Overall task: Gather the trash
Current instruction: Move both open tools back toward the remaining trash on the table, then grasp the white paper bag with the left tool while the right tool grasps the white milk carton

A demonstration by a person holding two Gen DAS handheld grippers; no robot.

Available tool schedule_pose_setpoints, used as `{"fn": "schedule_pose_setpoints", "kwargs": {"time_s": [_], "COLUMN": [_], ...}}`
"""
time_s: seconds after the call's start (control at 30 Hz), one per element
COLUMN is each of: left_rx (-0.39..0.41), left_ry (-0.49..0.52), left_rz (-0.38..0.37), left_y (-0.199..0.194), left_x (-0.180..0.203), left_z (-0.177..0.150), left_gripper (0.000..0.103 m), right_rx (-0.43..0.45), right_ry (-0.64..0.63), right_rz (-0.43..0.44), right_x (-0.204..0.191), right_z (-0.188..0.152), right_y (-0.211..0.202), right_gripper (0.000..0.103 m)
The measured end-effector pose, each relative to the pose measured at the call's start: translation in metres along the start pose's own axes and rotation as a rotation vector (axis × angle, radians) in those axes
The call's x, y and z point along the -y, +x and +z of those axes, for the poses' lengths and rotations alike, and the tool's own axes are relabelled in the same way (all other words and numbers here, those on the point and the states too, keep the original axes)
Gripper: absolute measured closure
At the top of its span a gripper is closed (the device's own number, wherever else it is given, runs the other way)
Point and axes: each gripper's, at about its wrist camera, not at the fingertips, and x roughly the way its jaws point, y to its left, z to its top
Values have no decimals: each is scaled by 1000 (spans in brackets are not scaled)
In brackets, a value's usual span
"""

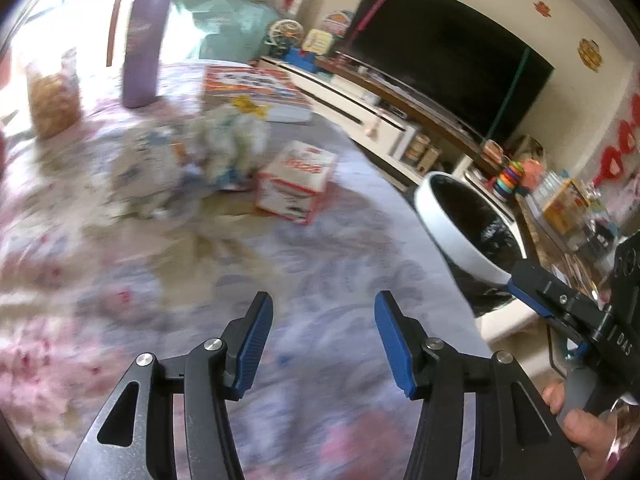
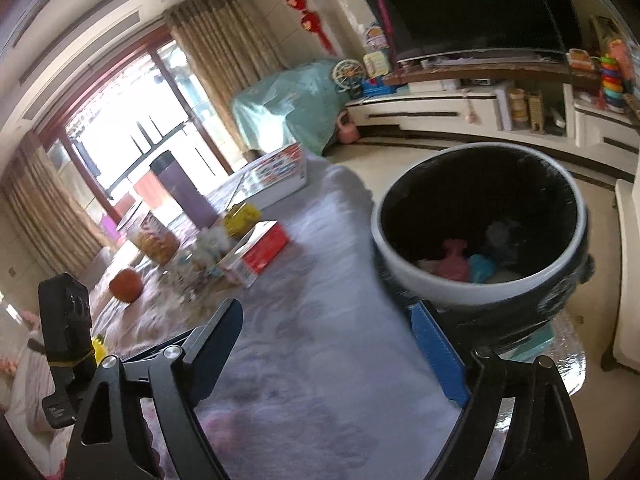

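Floral cloth covers the table, and its right edge runs beside a white bin with a black liner, which stands just past that edge. Both tongs hang above a bare stretch of cloth: the left gripper is wide apart and holds nothing, and the right gripper is likewise spread wide and empty, its blue pad near the bin's rim. Trash sits farther up the table: a crumpled wrapper pile just beside a red-and-white box, well apart from both grippers. Behind them stand a purple bottle and a flat carton. Only the right view looks into the bin, where pink and blue scraps lie, and shows an orange at the far side. The left view is blurred.
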Motion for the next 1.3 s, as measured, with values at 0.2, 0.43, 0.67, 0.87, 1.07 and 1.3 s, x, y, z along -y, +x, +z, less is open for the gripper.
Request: {"fn": "schedule_pose_setpoints", "kwargs": {"time_s": [0.2, 0.43, 0.67, 0.87, 1.07, 1.3], "left_rx": [20, 32, 39, 32, 32, 32], "left_ry": [-47, -87, -107, -109, -97, -59], "left_rz": [40, 73, 100, 116, 121, 124], "left_y": [-24, -43, -51, -46, -33, -14], "left_x": [-22, -38, -53, -72, -82, -95], "left_z": [-9, -14, -8, 6, 25, 54], "left_gripper": [50, 49, 49, 49, 43, 36], "right_rx": [-21, -51, -71, -84, -108, -128], "right_ry": [-30, -48, -62, -67, -86, -91], "right_rz": [28, 52, 62, 67, 76, 70], "right_x": [-21, -39, -51, -60, -75, -85], "right_z": [-5, -10, -10, -5, -3, 0], "right_y": [9, 27, 43, 57, 76, 98], "right_gripper": [15, 14, 14, 14, 14, 14]}}
